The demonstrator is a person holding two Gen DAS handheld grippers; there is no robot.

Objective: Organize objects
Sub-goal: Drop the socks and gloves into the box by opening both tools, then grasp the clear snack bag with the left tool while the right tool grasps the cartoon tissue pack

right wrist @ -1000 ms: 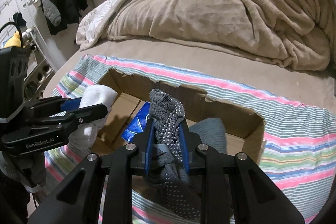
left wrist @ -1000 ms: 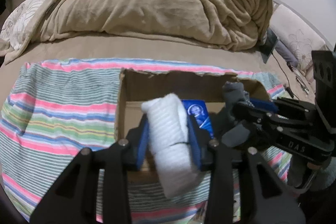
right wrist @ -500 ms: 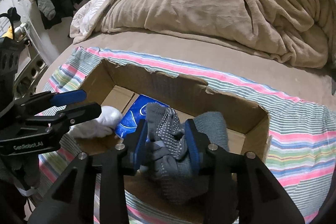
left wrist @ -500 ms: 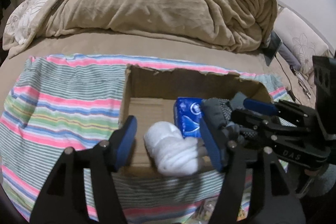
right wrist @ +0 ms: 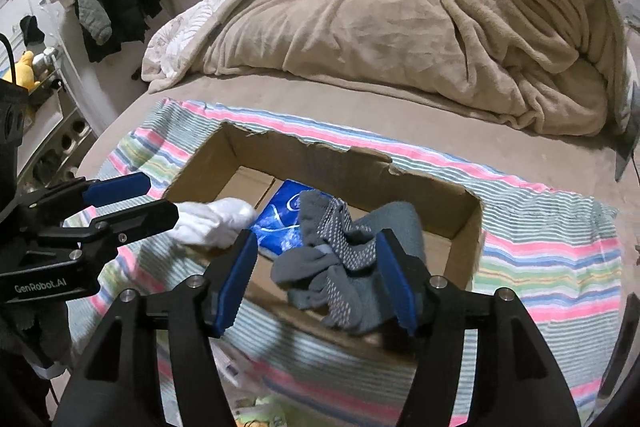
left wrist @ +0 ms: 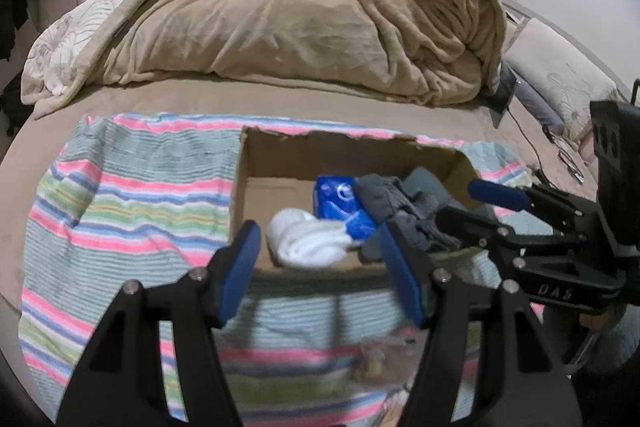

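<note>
- Cardboard box (right wrist: 464, 227) on the striped cloth (left wrist: 132, 203) already holds the white sock (left wrist: 308, 241), grey socks (right wrist: 344, 259) and blue packet (left wrist: 340, 205).
- Left gripper (left wrist: 320, 259) and right gripper (right wrist: 316, 279) both hang spread, holding nothing.
- Blurry bits near the cloth's front edge perhaps remain.

The bed (right wrist: 400, 107) carries a rumpled tan blanket (right wrist: 420, 15) and a striped cloth (left wrist: 132, 203) under a cardboard box (right wrist: 332, 163).

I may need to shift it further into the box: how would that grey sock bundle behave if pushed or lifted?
The grey socks look limp and crumpled, so they would probably sag and unfold when lifted. One end drapes over the box front wall, so a push may only bunch them up. The dotted sole suggests some grip. They likely weigh little.
</note>
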